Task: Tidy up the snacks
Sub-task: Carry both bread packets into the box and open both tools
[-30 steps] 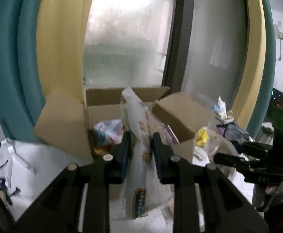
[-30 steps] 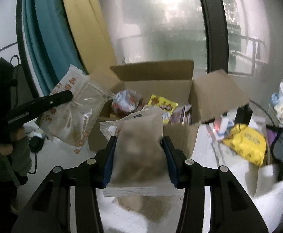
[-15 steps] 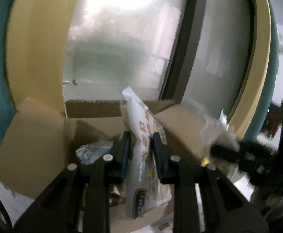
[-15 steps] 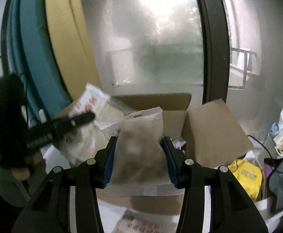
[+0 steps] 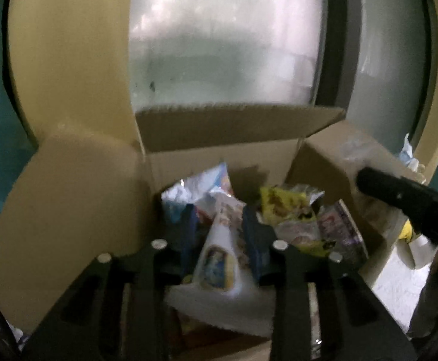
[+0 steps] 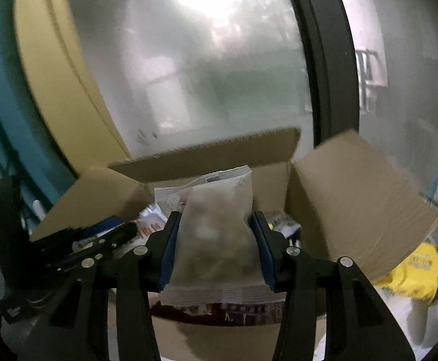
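The cardboard box (image 5: 219, 138) stands with its flaps up, holding a yellow packet (image 5: 288, 210), a blue-and-white packet (image 5: 197, 186) and other wrappers. The left gripper (image 5: 219, 240) hangs over the box; its jaws are opening around a white snack bag (image 5: 219, 258), apparently no longer pinched, though blur hides the contact. The right gripper (image 6: 215, 240) clamps a frosted snack bag (image 6: 219, 228) above the box's near edge. A yellow bag (image 6: 414, 273) lies outside to the right. Behind are a frosted window (image 6: 203, 75) and curtains (image 5: 68, 60).
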Available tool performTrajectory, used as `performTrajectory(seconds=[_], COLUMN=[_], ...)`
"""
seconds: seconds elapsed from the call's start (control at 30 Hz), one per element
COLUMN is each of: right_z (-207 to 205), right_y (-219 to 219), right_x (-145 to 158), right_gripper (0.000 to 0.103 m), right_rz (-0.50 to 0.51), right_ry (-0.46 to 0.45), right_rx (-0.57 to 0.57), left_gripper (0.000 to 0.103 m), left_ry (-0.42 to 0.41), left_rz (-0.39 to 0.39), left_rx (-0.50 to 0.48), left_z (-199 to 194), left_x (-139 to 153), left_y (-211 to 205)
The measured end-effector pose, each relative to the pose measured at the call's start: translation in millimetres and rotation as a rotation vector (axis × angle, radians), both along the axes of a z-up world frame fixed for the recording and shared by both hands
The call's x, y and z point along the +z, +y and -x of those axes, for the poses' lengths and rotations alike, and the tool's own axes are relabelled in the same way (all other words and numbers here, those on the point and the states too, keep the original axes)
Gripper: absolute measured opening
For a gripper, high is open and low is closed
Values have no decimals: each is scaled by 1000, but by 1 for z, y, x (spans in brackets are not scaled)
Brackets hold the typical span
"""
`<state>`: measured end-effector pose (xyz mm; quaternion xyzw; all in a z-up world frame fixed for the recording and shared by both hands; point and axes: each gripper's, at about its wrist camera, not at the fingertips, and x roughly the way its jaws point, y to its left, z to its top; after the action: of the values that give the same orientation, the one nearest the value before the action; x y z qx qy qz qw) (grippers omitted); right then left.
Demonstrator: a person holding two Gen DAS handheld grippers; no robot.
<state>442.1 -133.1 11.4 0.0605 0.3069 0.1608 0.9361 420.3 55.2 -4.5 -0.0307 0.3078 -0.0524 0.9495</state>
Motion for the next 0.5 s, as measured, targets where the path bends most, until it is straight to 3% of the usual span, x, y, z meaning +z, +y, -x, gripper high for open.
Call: performTrajectory(seconds=[0.03, 0.2, 0.33, 0.5], right_z=[-2, -6, 1, 18], right_y=[0, 2, 3, -2], right_x=[-3, -10, -5, 8], right_gripper=[51, 60, 61, 61], right_rz=[3, 25, 26, 27], right_ry=[18, 46, 21, 2], right_rx=[-7, -12, -4, 4], left_gripper=[45, 49, 59, 65], left_ry=[8, -12, -28, -73], left_rz=[10, 0, 2, 10], left_rx=[-2, 2, -3, -11], left_z=[-1, 5, 13, 28], left_x=[0, 6, 13, 31], left_y=[2, -1, -5, -9])
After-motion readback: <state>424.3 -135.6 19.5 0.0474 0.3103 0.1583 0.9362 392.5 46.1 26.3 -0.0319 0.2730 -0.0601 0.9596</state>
